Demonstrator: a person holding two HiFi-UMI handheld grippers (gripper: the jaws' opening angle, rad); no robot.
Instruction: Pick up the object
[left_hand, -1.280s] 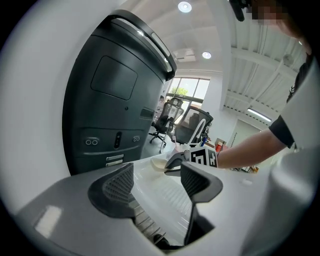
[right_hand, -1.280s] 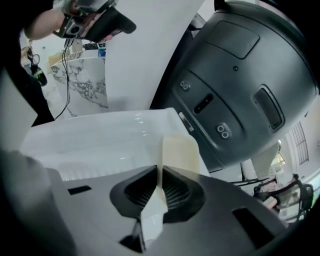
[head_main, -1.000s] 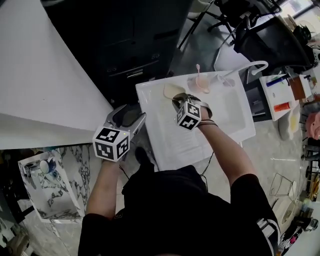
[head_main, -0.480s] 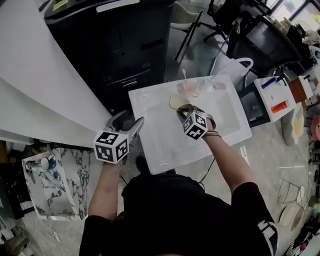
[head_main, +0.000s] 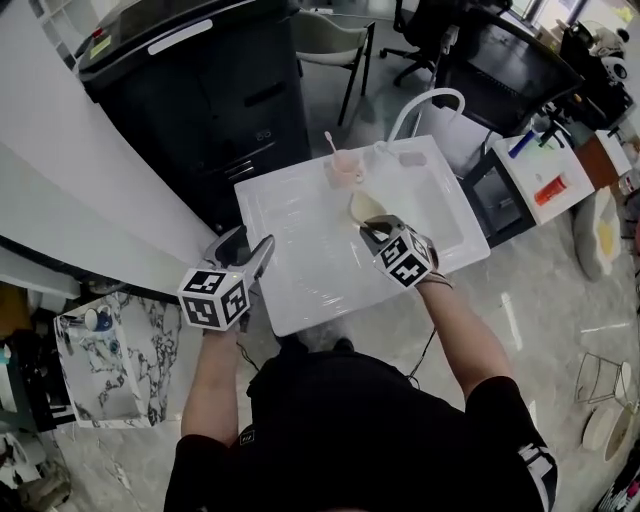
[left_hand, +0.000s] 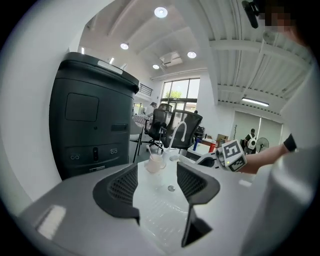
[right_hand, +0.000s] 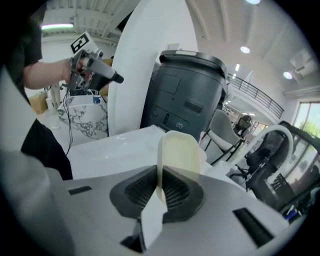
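A: What is the work surface?

B: A white sink (head_main: 300, 290), a shallow basin with a ribbed part nearer the person. It has a drain (left_hand: 171, 188) in the middle and a curved white tap (head_main: 425, 100) at the far edge.

A: Anything on it?

B: A pink cup (head_main: 345, 165) with a stick in it stands near the far edge, left of the tap.

A: And the task's thing?

B: The cream piece (head_main: 365, 207), thin and flat, is over the basin, just on the near side of the cup. The right gripper (head_main: 374, 227) has its jaws clamped on the piece's lower edge, so it stands up on edge between them (right_hand: 180, 155). I cannot tell whether it touches the sink.

A: The other one?

B: The left gripper (head_main: 252, 240) is at the sink's left rim, well apart from the piece. Its jaws are wide and closing, with nothing between them; only the basin shows through the gap.

A: The room?

B: A tall black cabinet (head_main: 200, 100) stands behind the sink, against a white wall (head_main: 60, 170). Office chairs (head_main: 335, 40) are further back, and a white cart (head_main: 545, 175) is to the right. The floor (head_main: 540, 330) is pale grey stone. A marbled box (head_main: 130, 360) sits on it to the person's left. Ceiling lights and a big window show in the left gripper view.
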